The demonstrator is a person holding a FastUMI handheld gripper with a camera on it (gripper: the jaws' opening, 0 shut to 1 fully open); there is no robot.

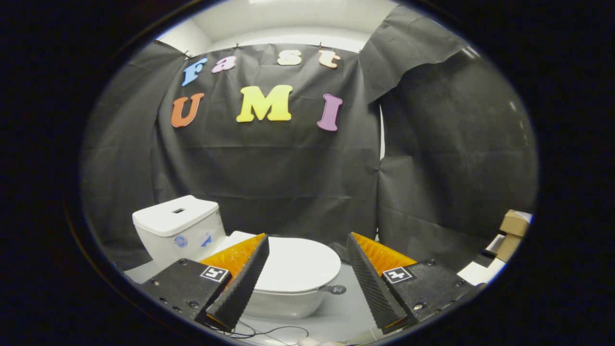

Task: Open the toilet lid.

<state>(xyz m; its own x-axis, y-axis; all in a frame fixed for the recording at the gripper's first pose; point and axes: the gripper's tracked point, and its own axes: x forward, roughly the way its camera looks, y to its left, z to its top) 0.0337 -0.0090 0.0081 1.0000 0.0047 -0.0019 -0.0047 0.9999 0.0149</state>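
A small white toilet stands on a pale surface ahead of me. Its tank (177, 230) rises beyond my left finger, with a dark slot on top and two blue stickers on its side. The lid (298, 264) lies flat and closed over the bowl (283, 302). A small dark tab (335, 290) sticks out from the lid's rim toward my right finger. My gripper (306, 281) is open, fingers spread wide, with the lid's front part showing between them. Neither finger touches the toilet.
Black cloth walls close in behind the toilet and to both sides. Cardboard boxes (511, 230) sit beyond my right finger on a white ledge. Thin dark cables (269, 331) lie on the pale surface just under the fingers.
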